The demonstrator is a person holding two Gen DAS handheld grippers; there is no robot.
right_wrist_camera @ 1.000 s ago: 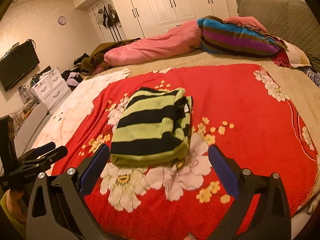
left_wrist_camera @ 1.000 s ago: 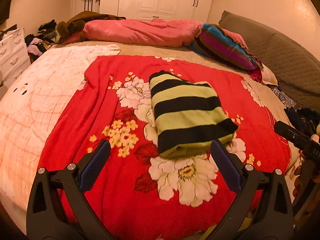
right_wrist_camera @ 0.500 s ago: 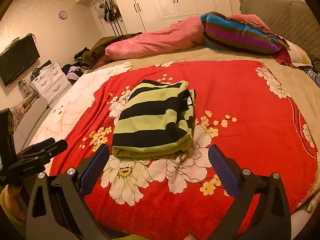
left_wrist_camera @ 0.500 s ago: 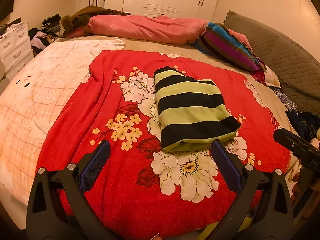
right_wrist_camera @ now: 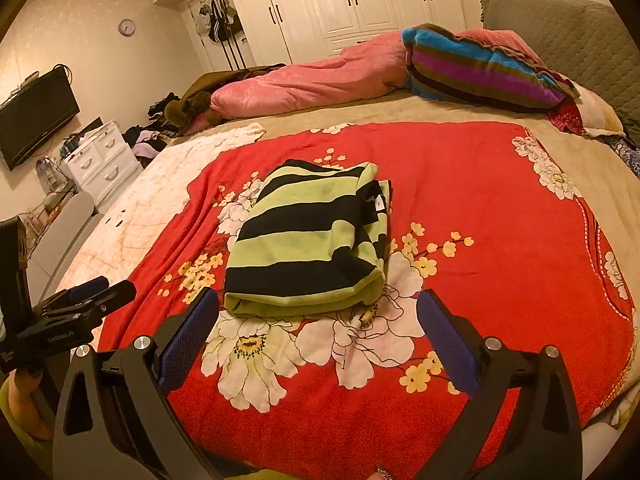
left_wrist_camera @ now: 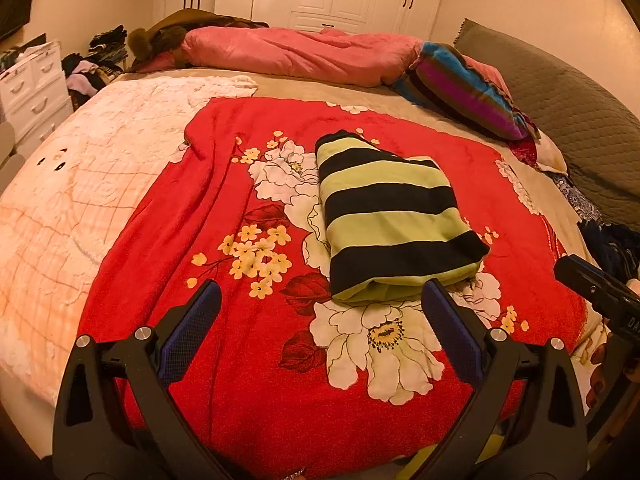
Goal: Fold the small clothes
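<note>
Lying folded, the green-and-black striped garment (left_wrist_camera: 394, 216) faces both hand-held grippers, jaws spread, empty.

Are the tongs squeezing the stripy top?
No, the stripy top lies folded on the red blanket, and the right tongs hang wide open, short of it.

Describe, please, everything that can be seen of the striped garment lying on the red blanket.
The striped garment is soft knit-looking cloth with broad bands of light green and black. It is folded into a compact, thick rectangle, with its rounded fold edge facing the cameras. A small white label shows at the layered right side in the right wrist view. It lies flat on the red floral blanket, partly over white flowers. Neither gripper touches it.
</note>
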